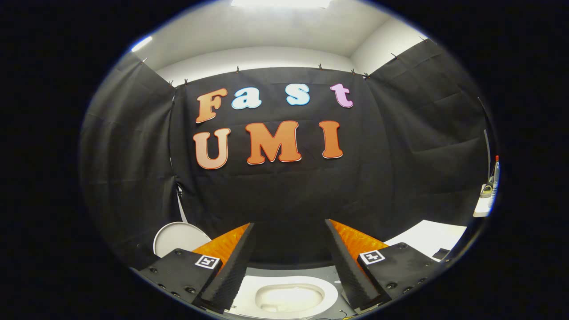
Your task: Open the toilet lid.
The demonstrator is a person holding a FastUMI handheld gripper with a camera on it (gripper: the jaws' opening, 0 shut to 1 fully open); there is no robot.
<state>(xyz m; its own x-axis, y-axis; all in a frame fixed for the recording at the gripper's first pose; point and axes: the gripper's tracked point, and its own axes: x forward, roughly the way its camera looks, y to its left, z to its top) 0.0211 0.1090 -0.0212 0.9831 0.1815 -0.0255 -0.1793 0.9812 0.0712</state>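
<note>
The small white toilet [289, 295] sits low between the fingers of the gripper [289, 266], which are spread wide and pinch nothing. Its bowl shows; I cannot tell the lid's position. A lid like this is likely light, stiff, slippery plastic, best taken at the front lip. A white disc [178, 238] leans beyond the left finger; nothing blocks the way

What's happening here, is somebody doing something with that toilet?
A person is holding a two-finger gripper over a small white toilet. Its fingers are spread open with nothing between them, and the open bowl shows below the gap. A round white lid-like disc stands up beside the left finger, so the lid looks to be already raised. A white tabletop lies beyond the right finger.
</note>
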